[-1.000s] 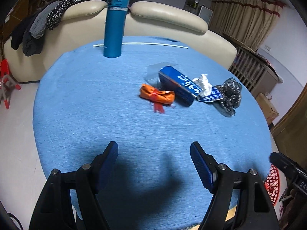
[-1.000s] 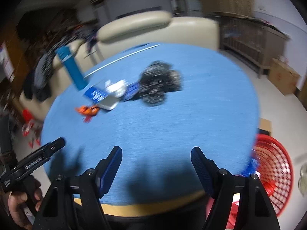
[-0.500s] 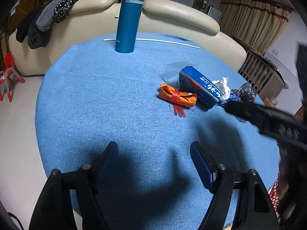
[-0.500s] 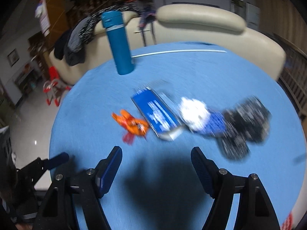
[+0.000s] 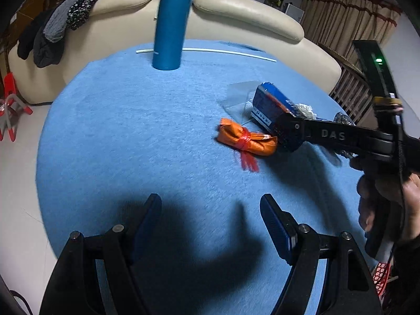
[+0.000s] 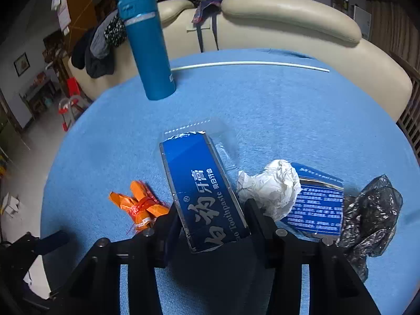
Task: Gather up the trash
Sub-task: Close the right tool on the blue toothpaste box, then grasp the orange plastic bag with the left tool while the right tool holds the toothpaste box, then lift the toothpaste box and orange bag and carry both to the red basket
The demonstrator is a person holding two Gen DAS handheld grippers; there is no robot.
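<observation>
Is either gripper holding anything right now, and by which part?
The right gripper has just been closing on the near end of the blue toothpaste box, pads at its long sides. The left gripper holds nothing.

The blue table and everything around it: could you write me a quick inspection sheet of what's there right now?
Surface: round table, blue cloth.
Job's things: toothpaste box, orange wrapper, crumpled tissue, blue leaflet, black bag, clear wrapper.
Clutter: teal flask, white rod.
Grippers: right gripper has just been closing around the box; left gripper open, empty.
Cables: nothing seen.
Surroundings: cream sofa, draped clothes, red basket.
</observation>
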